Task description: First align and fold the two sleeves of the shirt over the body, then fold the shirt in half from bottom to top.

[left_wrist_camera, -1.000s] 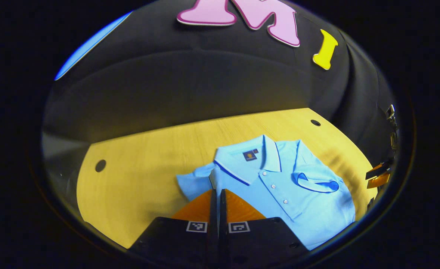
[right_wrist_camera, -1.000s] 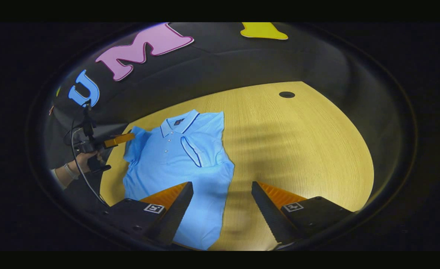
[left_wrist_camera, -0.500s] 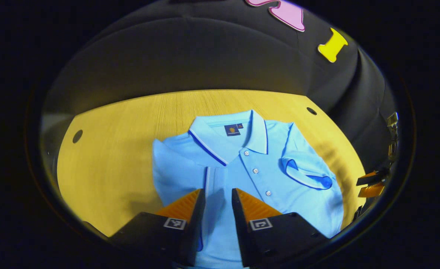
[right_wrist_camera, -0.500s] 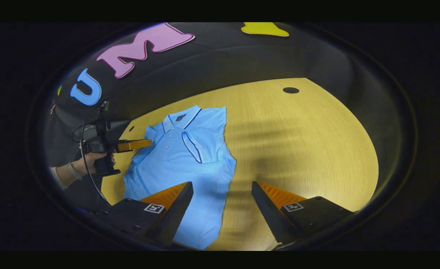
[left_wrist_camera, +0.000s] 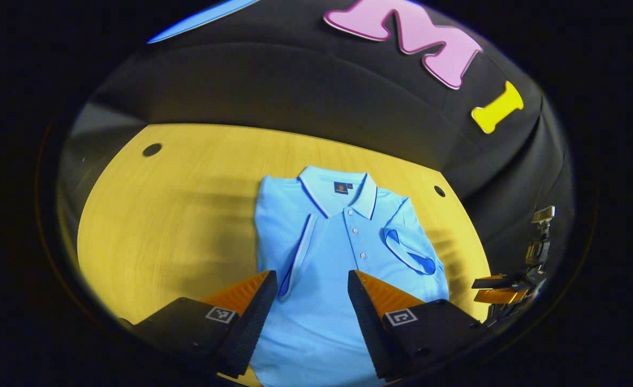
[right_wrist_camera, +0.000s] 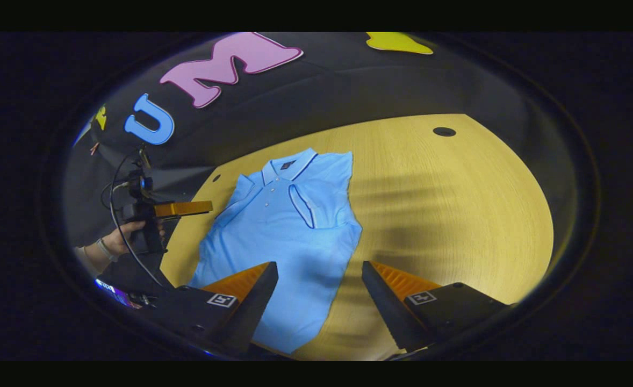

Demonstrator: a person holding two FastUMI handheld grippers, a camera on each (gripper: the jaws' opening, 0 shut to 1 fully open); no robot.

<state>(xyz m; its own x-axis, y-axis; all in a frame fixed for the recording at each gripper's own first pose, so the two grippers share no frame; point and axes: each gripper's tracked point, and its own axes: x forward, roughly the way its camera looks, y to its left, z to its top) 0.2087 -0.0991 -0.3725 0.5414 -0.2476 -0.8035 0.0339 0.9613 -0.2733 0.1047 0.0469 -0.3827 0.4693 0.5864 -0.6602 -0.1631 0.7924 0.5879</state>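
Note:
A light blue polo shirt (left_wrist_camera: 338,258) lies flat on the yellow wooden table (left_wrist_camera: 177,215), collar at the far end. Its left sleeve (left_wrist_camera: 295,252) and right sleeve (left_wrist_camera: 409,252) both lie folded over the body. My left gripper (left_wrist_camera: 311,279) hangs open above the lower body of the shirt, holding nothing. In the right gripper view the shirt (right_wrist_camera: 284,231) lies left of centre, and my right gripper (right_wrist_camera: 319,269) is open over its lower right edge, empty. The left gripper (right_wrist_camera: 182,208) shows there at the shirt's left side, held by a hand (right_wrist_camera: 117,242).
The table (right_wrist_camera: 456,204) has bare wood to the right of the shirt and small round holes (right_wrist_camera: 444,131) near its far corners. The black cloth wall rises right behind it. The right gripper (left_wrist_camera: 502,287) shows at the table's right edge in the left gripper view.
My left gripper was shut on the left sleeve; it has laid the sleeve over the body, opened and drawn back. The right gripper stayed open and barely moved.

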